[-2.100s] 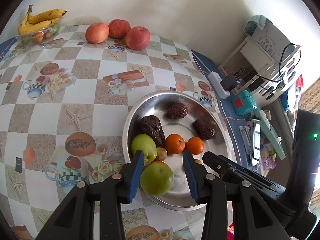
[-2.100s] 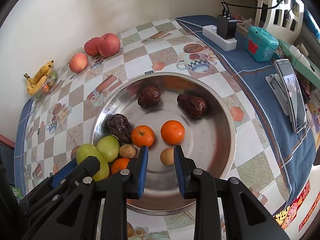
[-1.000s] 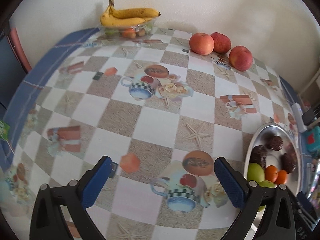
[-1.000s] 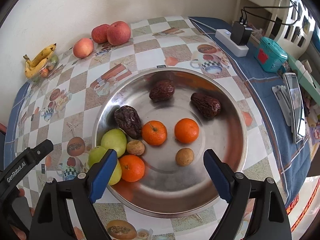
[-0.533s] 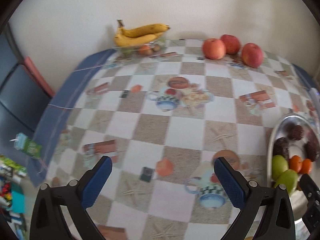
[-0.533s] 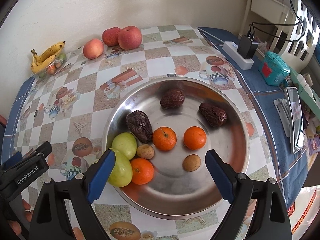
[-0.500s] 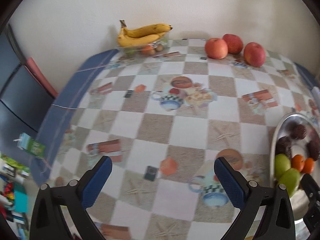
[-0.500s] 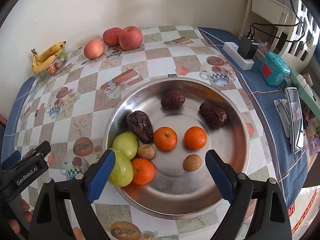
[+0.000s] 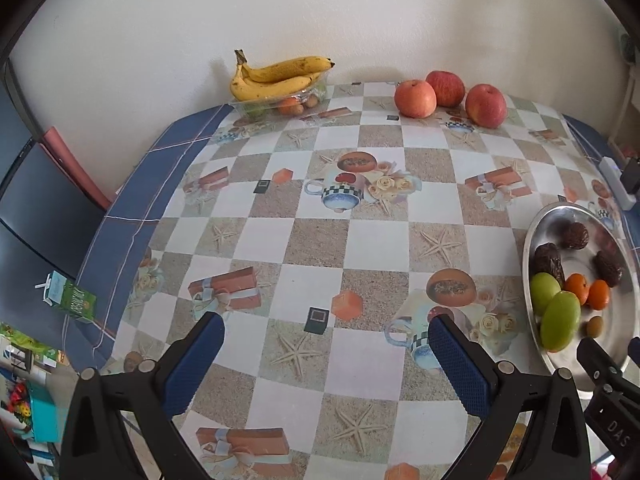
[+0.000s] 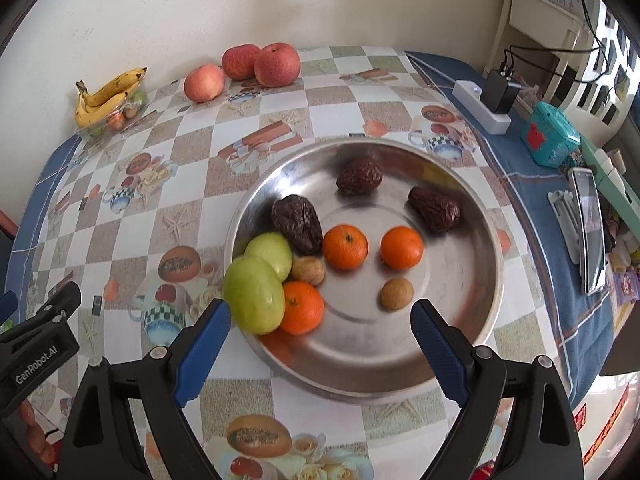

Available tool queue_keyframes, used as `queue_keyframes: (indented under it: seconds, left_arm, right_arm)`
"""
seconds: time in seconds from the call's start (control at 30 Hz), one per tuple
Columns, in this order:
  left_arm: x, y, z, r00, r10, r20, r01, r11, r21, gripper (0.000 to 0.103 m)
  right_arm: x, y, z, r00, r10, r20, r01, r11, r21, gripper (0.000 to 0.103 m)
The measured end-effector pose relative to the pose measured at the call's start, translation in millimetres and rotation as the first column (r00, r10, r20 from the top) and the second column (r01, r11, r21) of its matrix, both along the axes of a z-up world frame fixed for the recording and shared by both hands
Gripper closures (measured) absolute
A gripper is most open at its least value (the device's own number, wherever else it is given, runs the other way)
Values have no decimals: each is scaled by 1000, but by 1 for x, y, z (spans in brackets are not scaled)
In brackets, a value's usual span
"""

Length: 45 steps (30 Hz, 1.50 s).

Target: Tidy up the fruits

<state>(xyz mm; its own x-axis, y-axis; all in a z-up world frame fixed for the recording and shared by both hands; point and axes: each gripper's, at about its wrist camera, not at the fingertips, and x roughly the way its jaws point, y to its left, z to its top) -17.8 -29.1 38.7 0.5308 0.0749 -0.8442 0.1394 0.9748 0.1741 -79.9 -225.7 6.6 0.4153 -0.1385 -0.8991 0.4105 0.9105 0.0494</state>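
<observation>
The steel bowl (image 10: 472,208) of fruit lies beyond the right gripper's (image 10: 320,320) spread fingers (image 10: 436,344).

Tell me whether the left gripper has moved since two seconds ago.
Yes. The left gripper, then closed around a green fruit in the steel bowl, now hangs open over the bare tablecloth, the bowl far to its right.

We saw a glossy metal bowl (image 10: 472,240) at our twelve o'clock on a smooth printed tablecloth (image 9: 280,208), holding wrinkled matt dates (image 10: 298,222).
</observation>
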Motion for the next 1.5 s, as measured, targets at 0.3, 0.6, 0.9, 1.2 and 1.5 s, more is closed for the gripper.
queue_keyframes:
  seconds: [0.3,0.6,0.9,1.2,1.5]
  left_arm:
    - [-3,7,-6,996,-19,-82,14,998,-64,0]
    - [1,13,-18,985,4,-171,-18,997,-82,0]
    - [3,16,-20,981,7,-194,-24,996,-86,0]
    - [4,16,-22,979,3,-206,-20,996,-82,0]
    - [4,16,-23,978,4,-211,-21,997,-80,0]
  right_arm:
    - [-13,6,4,1000,4,7,-4,1000,-8,11]
    - [-11,8,4,1000,8,11,-8,1000,-1,11]
    - [-9,11,2,1000,15,2,-15,1000,-4,11]
    - [-9,8,1,1000,2,-4,-2,1000,1,11]
    - [-9,9,1,1000,3,-6,-3,1000,2,11]
